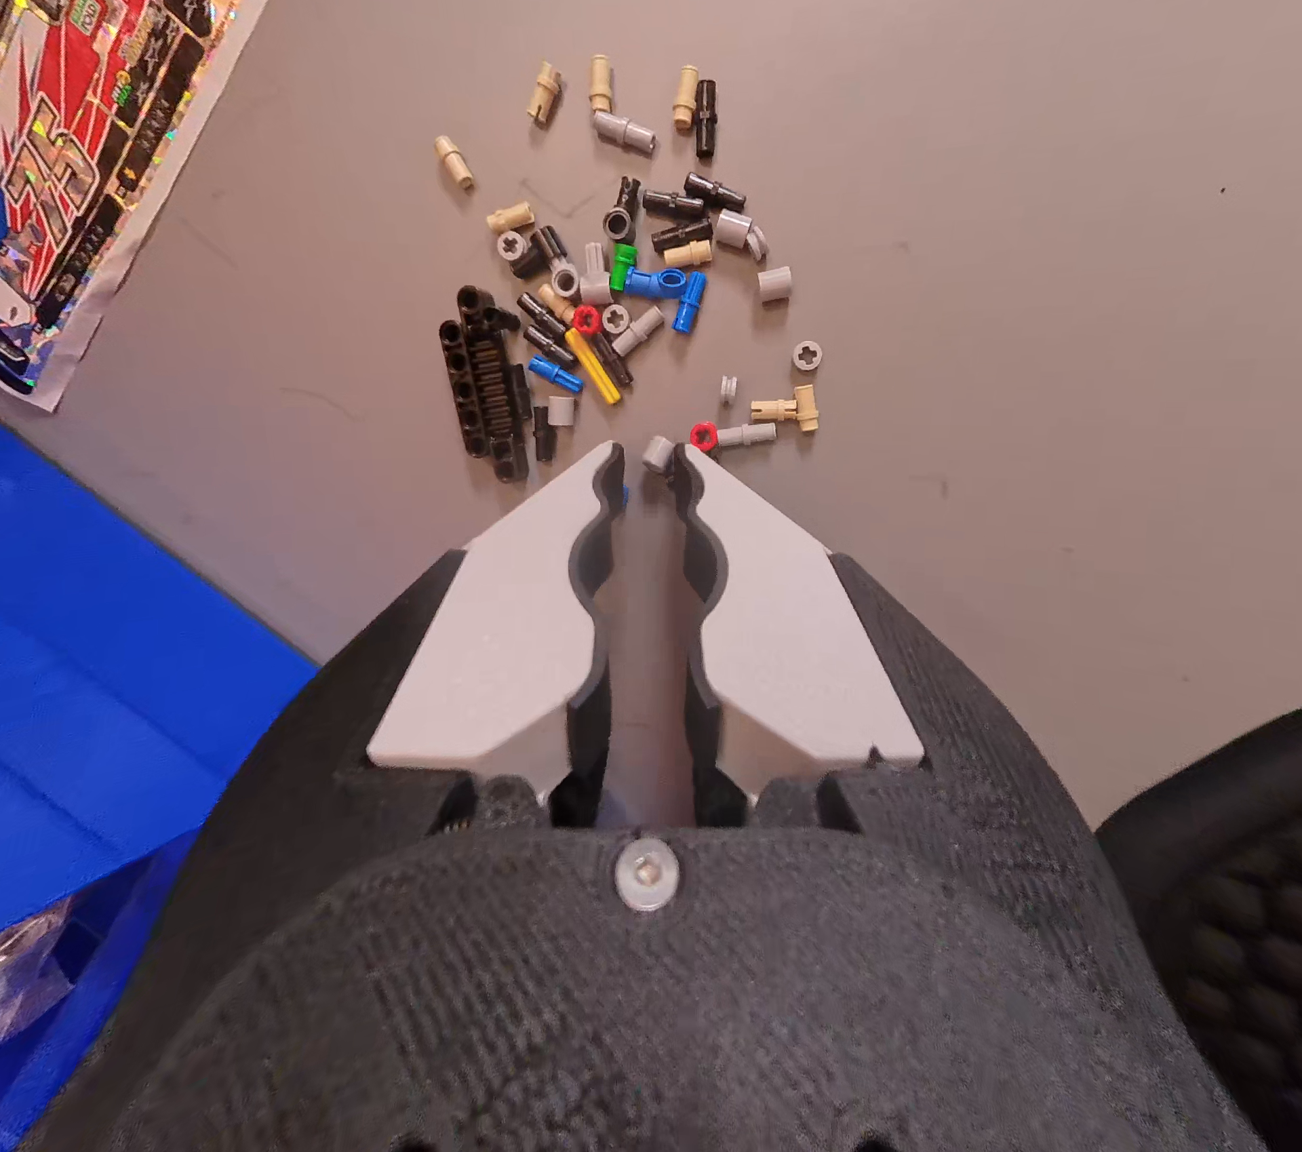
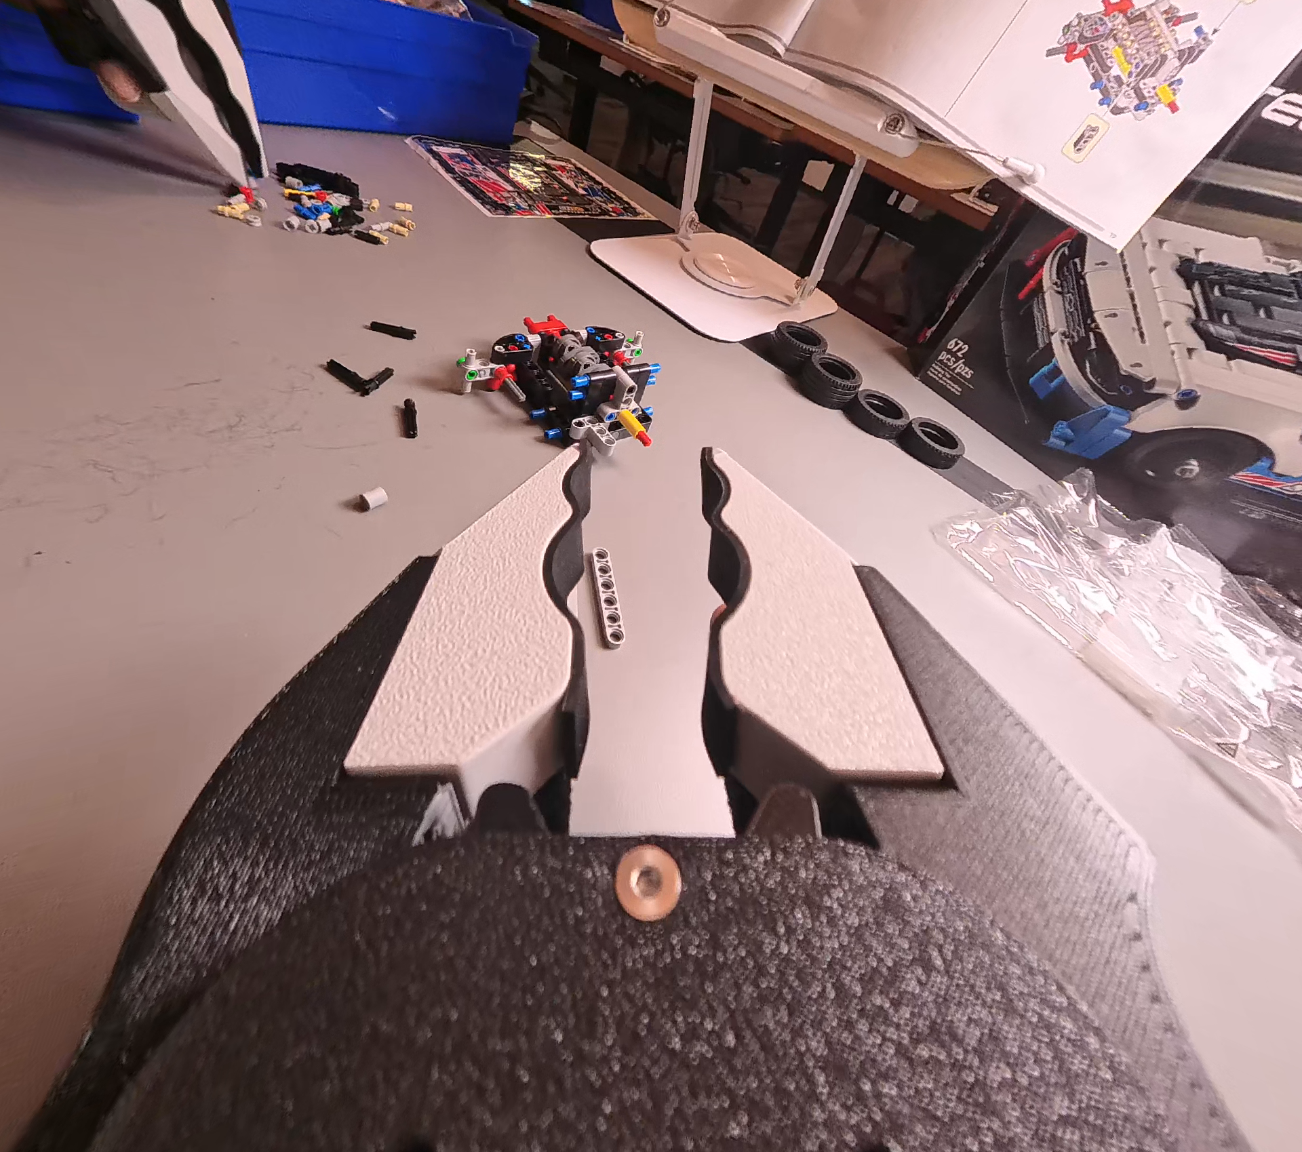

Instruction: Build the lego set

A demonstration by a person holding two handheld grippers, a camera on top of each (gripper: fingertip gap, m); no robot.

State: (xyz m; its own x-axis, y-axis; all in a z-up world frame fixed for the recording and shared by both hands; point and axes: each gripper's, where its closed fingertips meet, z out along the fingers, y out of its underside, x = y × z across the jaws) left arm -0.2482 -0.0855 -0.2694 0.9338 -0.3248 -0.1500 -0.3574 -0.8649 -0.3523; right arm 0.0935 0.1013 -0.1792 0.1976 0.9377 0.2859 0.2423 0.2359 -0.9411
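A pile of small Lego pins, bushes and axles (image 1: 606,287) lies on the grey table, with black beams (image 1: 486,371) at its left. My left gripper (image 1: 649,452) points down at the pile's near edge. Its jaws are only a narrow gap apart, with a small grey bush (image 1: 659,454) between the tips. It shows far left in the right wrist view (image 2: 246,178). My right gripper (image 2: 642,452) is open and empty, low over the table. A grey beam with holes (image 2: 607,597) lies between its fingers. The part-built chassis (image 2: 563,378) sits just beyond its tips.
A sticker sheet (image 1: 106,97) and a blue bin (image 2: 366,54) lie past the pile. An instruction booklet on a white stand (image 2: 711,273), several tyres (image 2: 873,407), the set's box (image 2: 1162,343) and clear plastic bags (image 2: 1141,611) stand to the right. Loose black pins (image 2: 359,375) and a grey bush (image 2: 372,498) lie left of the chassis. There is about 40 cm between the tips of the two grippers.
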